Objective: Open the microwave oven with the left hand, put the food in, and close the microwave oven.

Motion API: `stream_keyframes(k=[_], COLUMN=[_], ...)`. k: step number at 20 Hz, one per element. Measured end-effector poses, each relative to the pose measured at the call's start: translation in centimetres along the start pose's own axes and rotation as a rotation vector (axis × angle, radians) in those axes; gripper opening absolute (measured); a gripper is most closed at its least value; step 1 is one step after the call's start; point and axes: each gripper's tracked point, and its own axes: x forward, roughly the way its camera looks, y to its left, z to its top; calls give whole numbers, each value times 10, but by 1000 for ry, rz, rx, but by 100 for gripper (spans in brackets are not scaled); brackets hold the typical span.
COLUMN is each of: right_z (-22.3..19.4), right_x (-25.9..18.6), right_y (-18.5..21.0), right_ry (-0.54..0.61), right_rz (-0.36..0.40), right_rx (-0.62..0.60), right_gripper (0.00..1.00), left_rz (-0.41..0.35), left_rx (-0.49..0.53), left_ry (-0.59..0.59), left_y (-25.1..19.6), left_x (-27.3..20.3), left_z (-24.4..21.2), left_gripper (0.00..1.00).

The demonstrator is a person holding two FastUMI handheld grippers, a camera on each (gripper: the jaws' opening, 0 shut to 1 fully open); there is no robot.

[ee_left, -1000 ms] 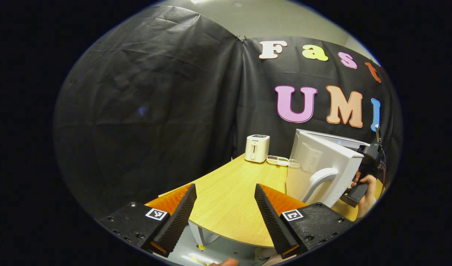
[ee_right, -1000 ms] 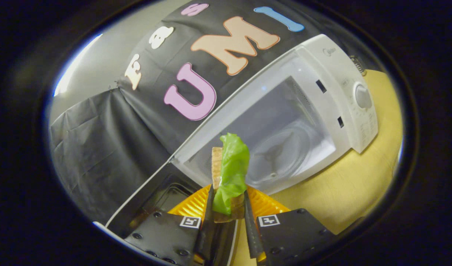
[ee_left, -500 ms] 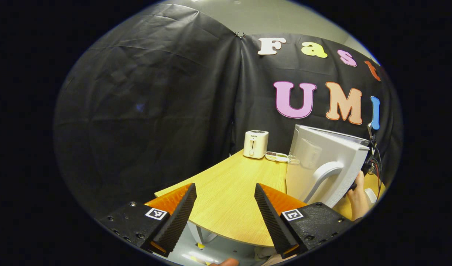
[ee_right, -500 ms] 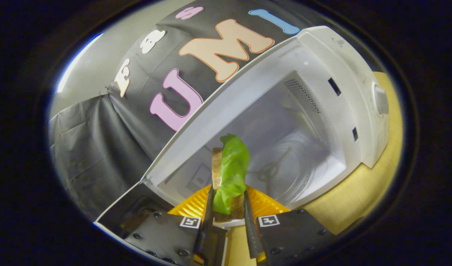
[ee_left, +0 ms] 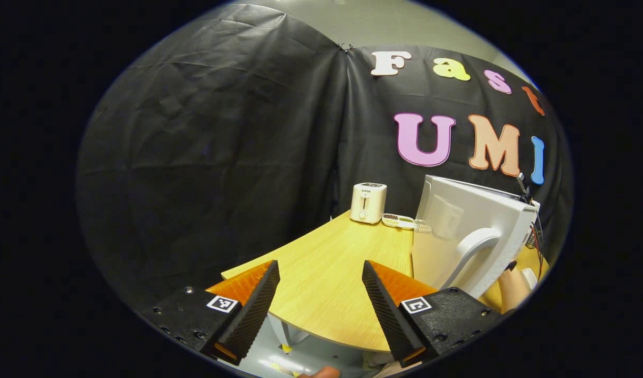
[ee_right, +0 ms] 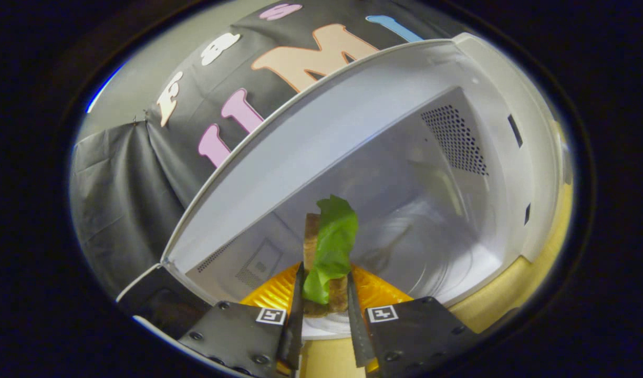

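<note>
A: Report the right gripper (ee_right: 324,294).

B: Its two fingers are pressing on the food (ee_right: 329,252) from both sides. The food, a bread slice with a green lettuce leaf, is standing upright between them at the mouth of the microwave oven (ee_right: 363,136). The cavity is lying open directly ahead, with the round turntable (ee_right: 437,252) on its floor beyond the food. The perforated vent panel (ee_right: 455,139) is sitting on the side wall, well apart from the leaf. The lower front lip of the cavity is running just behind the fingers, and the table edge (ee_right: 531,273) is showing beside the oven's corner.

A: Report the left gripper (ee_left: 321,294).

B: Its fingers are standing wide apart and gripping nothing. It is hanging over the near curved edge of the wooden table (ee_left: 332,262), with bare tabletop stretching ahead.

A: And the door?

B: The door (ee_left: 468,236) is standing swung open, edge toward the left gripper view, its curved handle (ee_left: 476,249) facing outward. A hand (ee_left: 513,286) is showing just past the door's far edge. A toaster (ee_left: 368,202) and a small tray (ee_left: 397,221) are sitting near the back wall, well apart from the door.
</note>
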Motion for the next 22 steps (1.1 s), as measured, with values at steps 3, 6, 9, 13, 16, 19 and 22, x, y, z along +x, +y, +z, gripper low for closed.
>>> stream_keyframes(k=[3,6,9,13,16,19,22], right_z=[6,1,14,45,60,63,68], right_x=[6,10,3,-17,-43,-75,-113], right_y=[-15,-33,-40,-33,-23,-6,9], right_ry=[-16,13,-34,-106,-124,-120,-114], right_rz=[-63,-130,-173,-166,-140,-56,29], right_rx=[-83,-194,-322,-418,-465,-515,-560], right_gripper=[40,58,79,91,99,99,99], left_rz=[-8,-14,-10,-7,-6,-7,-9], left_rx=[10,6,11,22,28,33,40], left_ry=[-13,-16,-17,-33,-60,-71,-82], left_y=[-3,-6,-6,-7,-8,-11,-10], left_x=[2,4,4,0,-2,-4,-4], left_z=[5,5,7,12,20,23,27], left_gripper=[97,97,97,97,97,94,94])
